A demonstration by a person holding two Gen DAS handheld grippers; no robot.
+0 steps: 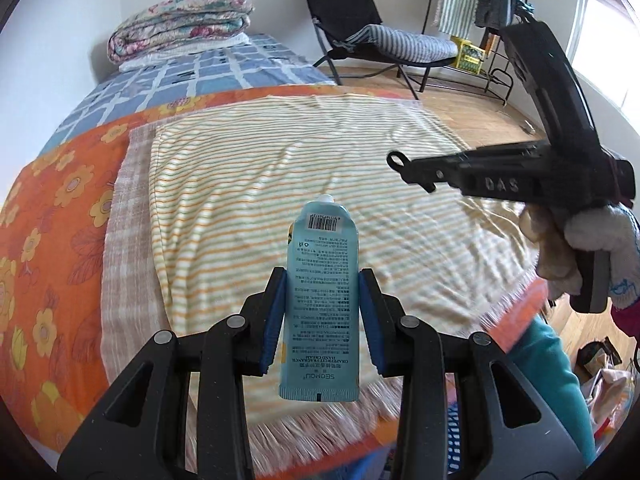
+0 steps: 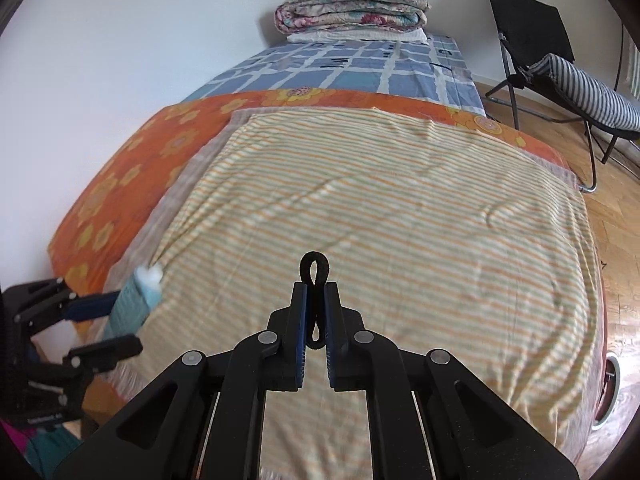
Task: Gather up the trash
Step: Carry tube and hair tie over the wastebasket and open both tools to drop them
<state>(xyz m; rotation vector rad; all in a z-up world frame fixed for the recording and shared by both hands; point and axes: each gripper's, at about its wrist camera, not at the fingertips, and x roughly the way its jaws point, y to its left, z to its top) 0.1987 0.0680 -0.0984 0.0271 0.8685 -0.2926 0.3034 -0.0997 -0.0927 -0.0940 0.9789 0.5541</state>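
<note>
Spreading across most of both views: bed (image 1: 60,216) under striped yellow blanket (image 2: 380,208), folded quilt (image 2: 352,4) lying at far end, black folding chair (image 1: 352,36) standing on wood floor beyond. Hovering above blanket: left gripper (image 1: 322,292), jaws narrowed onto pale blue tube (image 1: 322,304), cap pointing away. Gripping a small black looped band (image 2: 315,276): right gripper (image 2: 316,304), jaws nearly closed, gloved hand (image 1: 592,244) holding its handle.

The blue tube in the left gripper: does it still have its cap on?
No. The blue tube, clamped in the left gripper, ends in a bare white threaded nozzle.
</note>
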